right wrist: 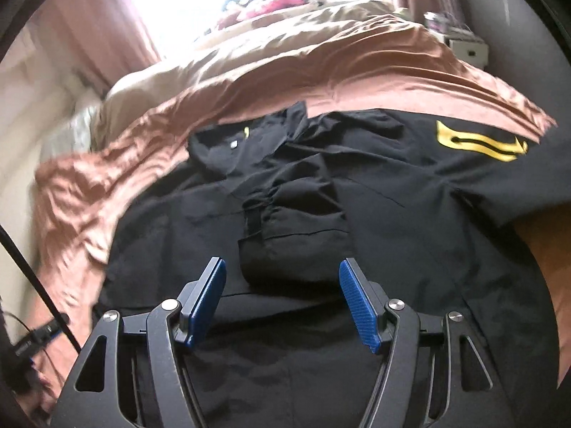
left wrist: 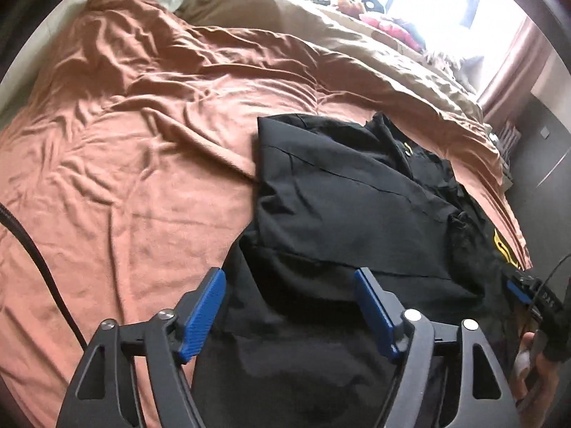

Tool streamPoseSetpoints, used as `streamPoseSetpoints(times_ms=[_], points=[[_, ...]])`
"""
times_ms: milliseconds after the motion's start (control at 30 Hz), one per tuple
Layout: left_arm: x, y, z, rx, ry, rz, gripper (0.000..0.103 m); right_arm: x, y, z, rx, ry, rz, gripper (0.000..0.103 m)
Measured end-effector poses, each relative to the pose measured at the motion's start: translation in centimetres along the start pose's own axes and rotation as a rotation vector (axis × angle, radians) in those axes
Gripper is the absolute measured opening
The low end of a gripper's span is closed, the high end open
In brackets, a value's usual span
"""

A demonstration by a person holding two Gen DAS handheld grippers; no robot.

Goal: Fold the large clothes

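A large black garment (left wrist: 339,207) lies spread on the rust-orange bed sheet (left wrist: 125,142), with its left side folded inward. My left gripper (left wrist: 289,274) is open just above the garment's near left part, with nothing between its blue pads (left wrist: 205,314). In the right wrist view the same garment (right wrist: 410,214) shows a yellow emblem (right wrist: 478,142) on its right sleeve. A sleeve (right wrist: 299,214) is folded over its middle. My right gripper (right wrist: 282,262) is open over the garment's near middle, just short of that sleeve's cuff, and holds nothing.
A crumpled beige duvet (left wrist: 321,35) is bunched at the far side of the bed, with plush toys (left wrist: 389,25) under a bright window. A black cable (left wrist: 35,249) crosses the sheet at the left. A hand (left wrist: 535,356) holds the other gripper's handle at the right edge.
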State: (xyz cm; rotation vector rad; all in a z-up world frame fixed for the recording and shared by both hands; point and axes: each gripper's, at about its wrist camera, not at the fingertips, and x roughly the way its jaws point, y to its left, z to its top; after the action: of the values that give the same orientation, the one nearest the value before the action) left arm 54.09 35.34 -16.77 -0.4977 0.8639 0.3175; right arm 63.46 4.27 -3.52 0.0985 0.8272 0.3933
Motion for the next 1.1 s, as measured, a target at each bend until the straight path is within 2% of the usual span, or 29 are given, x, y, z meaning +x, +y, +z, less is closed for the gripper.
streamPoseSetpoints(times_ms=[133,300,367,433,533,600,700,833,967,1033,1100], points=[[1.5,1.4,-0.1,-0.054,0.002,0.028,0.073,3.2,1.5,0.3,-0.036,0.056,-0.011,0.064],[2.9,1.6,-0.6,-0.018,0.035,0.069,0.065,6.8,4.1,0.2,-0.135,0.116,-0.096,0.064],[3.3,2.3,-0.8,-0.044,0.049,0.051,0.064,8.2,5.1,-0.4,-0.182,0.147,-0.141,0.064],[3.8,3.1,-1.0,-0.077,0.066,0.049,0.055,9.5,5.8,-1.1,-0.249,0.168,-0.207,0.064],[5.0,3.9,-1.4,-0.089,0.103,0.083,0.041,9.7,5.8,-1.1,-0.278,0.14,-0.273,0.064],[5.5,4.3,-1.6,-0.093,0.115,0.097,0.038,9.5,4.3,-0.5,-0.236,0.111,-0.358,0.064],[5.9,4.7,-1.8,-0.109,0.122,0.093,0.036,8.6,0.9,0.1,-0.129,0.092,-0.387,0.064],[5.7,4.5,-1.6,-0.102,0.117,0.102,0.035,5.4,-4.6,0.9,0.098,0.018,-0.282,0.064],[5.6,4.6,-1.5,-0.111,0.115,0.094,0.035,2.3,-9.4,0.9,0.27,-0.054,-0.204,0.064],[5.5,4.5,-1.4,-0.11,0.11,0.093,0.035,1.4,-11.1,0.7,0.328,-0.071,-0.195,0.064],[5.4,4.4,-1.4,-0.107,0.108,0.091,0.035,0.9,-12.7,-0.1,0.393,-0.065,-0.137,0.064]])
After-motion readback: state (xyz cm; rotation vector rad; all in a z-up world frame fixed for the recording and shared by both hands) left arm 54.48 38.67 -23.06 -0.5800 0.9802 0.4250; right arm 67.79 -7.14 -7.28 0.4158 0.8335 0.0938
